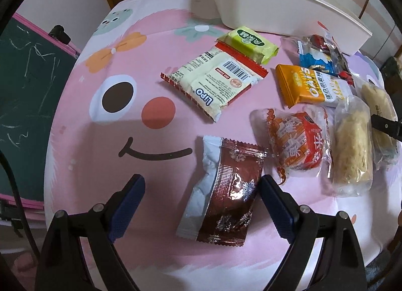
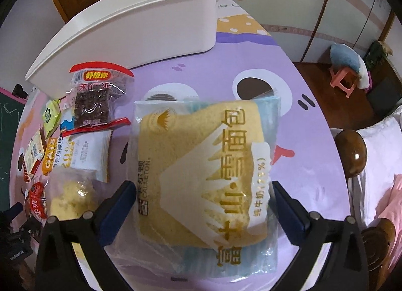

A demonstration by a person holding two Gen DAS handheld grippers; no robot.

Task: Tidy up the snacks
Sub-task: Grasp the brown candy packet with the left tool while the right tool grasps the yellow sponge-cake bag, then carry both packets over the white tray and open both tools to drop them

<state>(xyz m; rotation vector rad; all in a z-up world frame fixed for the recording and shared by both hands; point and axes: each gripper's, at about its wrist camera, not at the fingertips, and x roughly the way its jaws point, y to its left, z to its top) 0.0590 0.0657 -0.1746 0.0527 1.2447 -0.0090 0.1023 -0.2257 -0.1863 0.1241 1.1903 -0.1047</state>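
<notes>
Left wrist view, spread fingers (image 1: 201,190) flanking brown packet (image 1: 222,196), right fingers (image 2: 201,198) spread around bread pack (image 2: 203,172), bin (image 2: 130,32) behind

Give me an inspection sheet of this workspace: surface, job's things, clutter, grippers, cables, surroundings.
Surface: table under a pink and purple cartoon cloth.
Job's things: white bin at the far edge, its inside hidden; brown snowflake packet, LiPO packet, green packet, orange OATS bar, red-orange packet, clear-wrapped rice roll, dark date cake and large bread bag, all lying loose on the cloth.
Clutter: nothing seen.
Grippers: left gripper open, straddling the near end of the snowflake packet; right gripper open, its pads either side of the bread bag.
Cables: nothing clearly seen.
Surroundings: chalkboard, pink stool, wooden chair.
</notes>
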